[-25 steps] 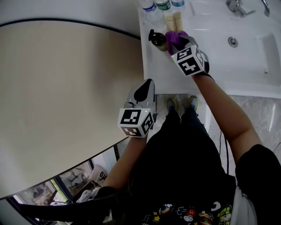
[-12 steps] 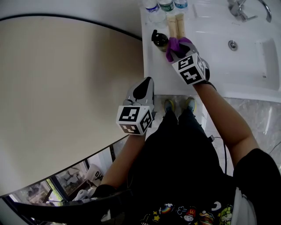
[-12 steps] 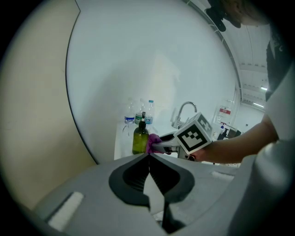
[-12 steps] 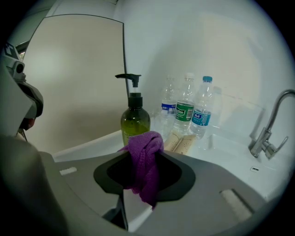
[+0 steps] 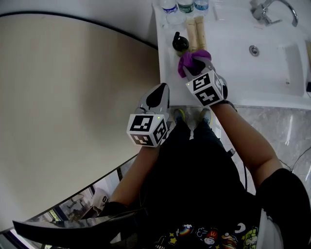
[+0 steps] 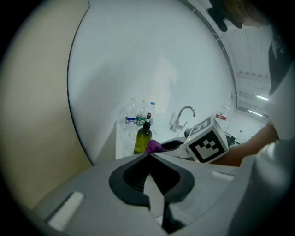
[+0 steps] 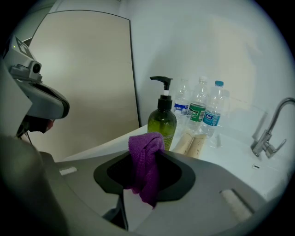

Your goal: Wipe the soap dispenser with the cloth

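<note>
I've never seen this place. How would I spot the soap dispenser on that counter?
Find the white sink counter and go to its end farthest from the faucet. There, in front of three clear water bottles and beside two beige rolls, stands the soap dispenser: the only dark olive-green bottle, topped by a black pump.

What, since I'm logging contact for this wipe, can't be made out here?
- Whether the purple cloth touches the soap dispenser: in the right gripper view the cloth overlaps the bottle's base; in the head view it is too small to tell.
- Print on the water bottles: too small in all views.
- Tap top: cut off by the upper edge of the head view.
</note>
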Available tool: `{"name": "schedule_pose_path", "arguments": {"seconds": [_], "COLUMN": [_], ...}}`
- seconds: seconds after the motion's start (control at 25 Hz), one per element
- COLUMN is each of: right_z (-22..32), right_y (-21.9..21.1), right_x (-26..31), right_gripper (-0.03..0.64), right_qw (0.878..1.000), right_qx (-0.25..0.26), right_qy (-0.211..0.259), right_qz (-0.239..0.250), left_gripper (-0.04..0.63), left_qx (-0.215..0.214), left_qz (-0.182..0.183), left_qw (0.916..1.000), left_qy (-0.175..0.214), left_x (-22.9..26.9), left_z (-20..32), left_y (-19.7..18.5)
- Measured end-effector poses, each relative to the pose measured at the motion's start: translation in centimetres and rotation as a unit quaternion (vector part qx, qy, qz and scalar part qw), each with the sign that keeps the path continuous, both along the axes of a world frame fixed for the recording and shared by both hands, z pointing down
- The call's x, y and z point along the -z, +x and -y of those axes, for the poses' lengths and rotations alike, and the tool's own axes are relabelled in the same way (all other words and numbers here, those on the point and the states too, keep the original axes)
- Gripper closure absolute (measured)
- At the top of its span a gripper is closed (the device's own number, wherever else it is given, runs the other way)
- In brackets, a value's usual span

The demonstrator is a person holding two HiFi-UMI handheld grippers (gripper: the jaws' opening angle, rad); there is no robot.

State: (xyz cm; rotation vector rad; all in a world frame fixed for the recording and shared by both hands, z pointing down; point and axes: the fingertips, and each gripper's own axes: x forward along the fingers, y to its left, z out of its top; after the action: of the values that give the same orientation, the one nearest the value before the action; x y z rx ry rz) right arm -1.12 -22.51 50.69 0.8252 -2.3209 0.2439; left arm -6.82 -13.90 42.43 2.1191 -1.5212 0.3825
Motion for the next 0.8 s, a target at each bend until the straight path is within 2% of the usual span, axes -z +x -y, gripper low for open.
{"name": "schedule_pose_path", "arguments": {"seconds": [0.28, 0.44, 0.6, 0.8], "right_z": [0.2, 0.5, 1.8, 2.5], "right_y": [-2.1, -3.0, -3.0, -3.2], "right_x": [2.9, 5.7, 8.8, 7.0], "right_gripper": [0.463, 0.463, 0.463, 0.463], "right_qw": [0.997, 0.993, 0.988, 0.986], "right_qx": [-0.080, -0.111, -0.138, -0.157], "right_qy": [0.005, 0.025, 0.049, 0.034], "right_qz": [0.014, 0.025, 0.043, 0.042], "left_gripper": [0.594, 0.594, 0.594, 0.594], "left_qx": [-0.068, -0.095, -0.112, -0.116], "left_qz": [-0.027, -0.040, -0.045, -0.045], "left_qw": [0.9973, 0.9943, 0.9921, 0.9919], "left_qy": [0.014, 0.026, 0.035, 0.029], "left_x": [0.4, 1.3, 2.0, 1.6], "left_z": [2.2, 3.6, 4.4, 4.2], "left_y": [-3.0, -4.0, -4.5, -5.6]}}
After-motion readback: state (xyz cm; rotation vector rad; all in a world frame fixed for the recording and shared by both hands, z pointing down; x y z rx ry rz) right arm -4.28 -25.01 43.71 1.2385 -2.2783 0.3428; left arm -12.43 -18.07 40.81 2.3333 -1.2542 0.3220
